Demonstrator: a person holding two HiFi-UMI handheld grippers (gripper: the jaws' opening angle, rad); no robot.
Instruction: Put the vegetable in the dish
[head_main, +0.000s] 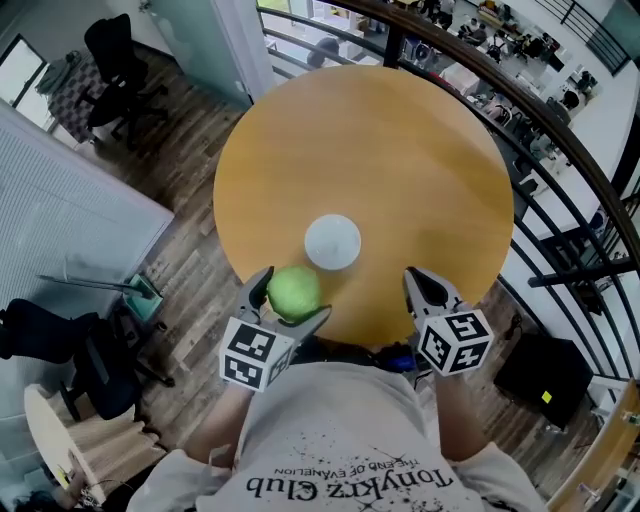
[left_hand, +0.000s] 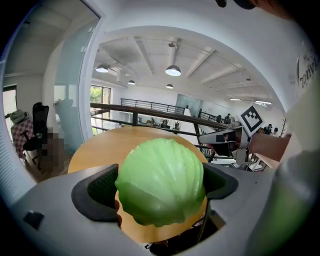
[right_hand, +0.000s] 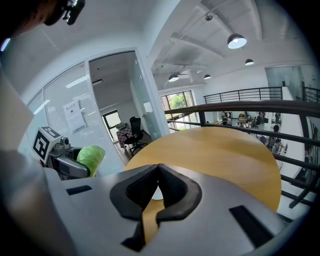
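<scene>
Nearest the person's body, both tools sit at the table's near edge. The left gripper (head_main: 290, 299) is clamped on the vegetable, a pale green cabbage (left_hand: 161, 180). The round head fills the gap between the dark pads, one pad on each flank. That grip looks chosen to keep a ball-shaped thing from rolling out. The cabbage hangs over the near rim of the table, just beside the dish and toward the person, not yet over it. I cannot tell its height above the wood. The right gripper (right_hand: 158, 184) carries nothing; its jaws are pressed together at the tips. It is parked well apart on the other side, probably to leave the left a clear path. Just past the cabbage lies the dish (head_main: 332, 242), small, white, round and bare, a little nearer than the table's centre. It is close enough that a short forward carry should put the cabbage over it. The cabbage looks nearly as wide as the dish, so my guess is that the release needs to be centred or it may roll off. The round wooden table (head_main: 400, 140) is otherwise bare. Beyond it runs a dark curved railing (head_main: 560, 150), with an office floor below and a black chair (head_main: 115, 65) to the far left.
</scene>
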